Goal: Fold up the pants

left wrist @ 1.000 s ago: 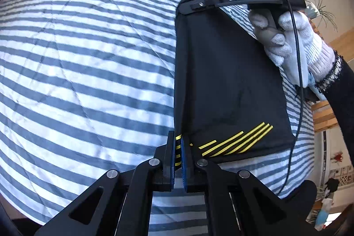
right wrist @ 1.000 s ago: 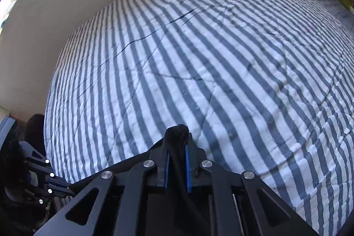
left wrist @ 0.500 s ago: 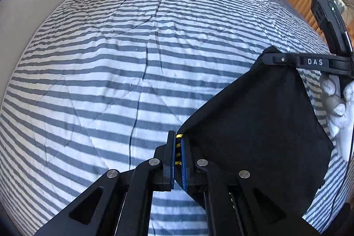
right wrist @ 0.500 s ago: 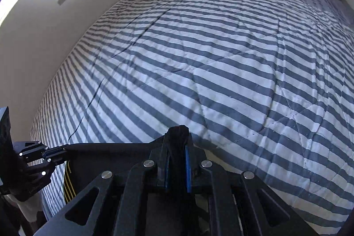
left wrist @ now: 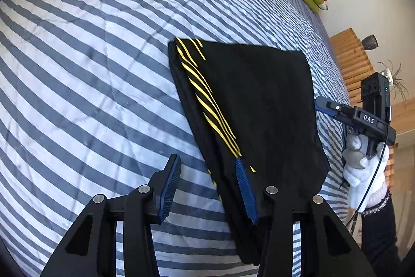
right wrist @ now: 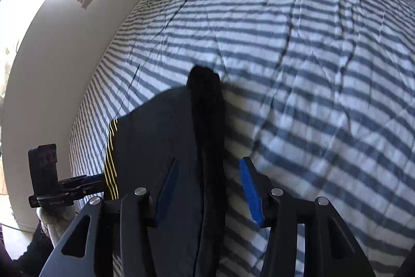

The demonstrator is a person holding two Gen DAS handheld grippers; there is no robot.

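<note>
Pants (left wrist: 259, 108) black, yellow stripes; bedspread (left wrist: 90, 69) blue-white striped; gripper pads (left wrist: 245, 188) blue; glove (left wrist: 363, 173) white.

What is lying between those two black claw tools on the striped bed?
The folded black pants with yellow stripes lie flat on the striped bedcover between the left gripper and the right gripper. The left wrist view shows this; both have just opened.

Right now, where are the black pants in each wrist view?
Left wrist: the black pants lie centre-right on the striped bedspread, yellow stripes along their left edge.
Right wrist: pants lower centre-left, edge between the open fingers.
Shared landmark: the yellow stripes, at the left edge in the right wrist view.
</note>
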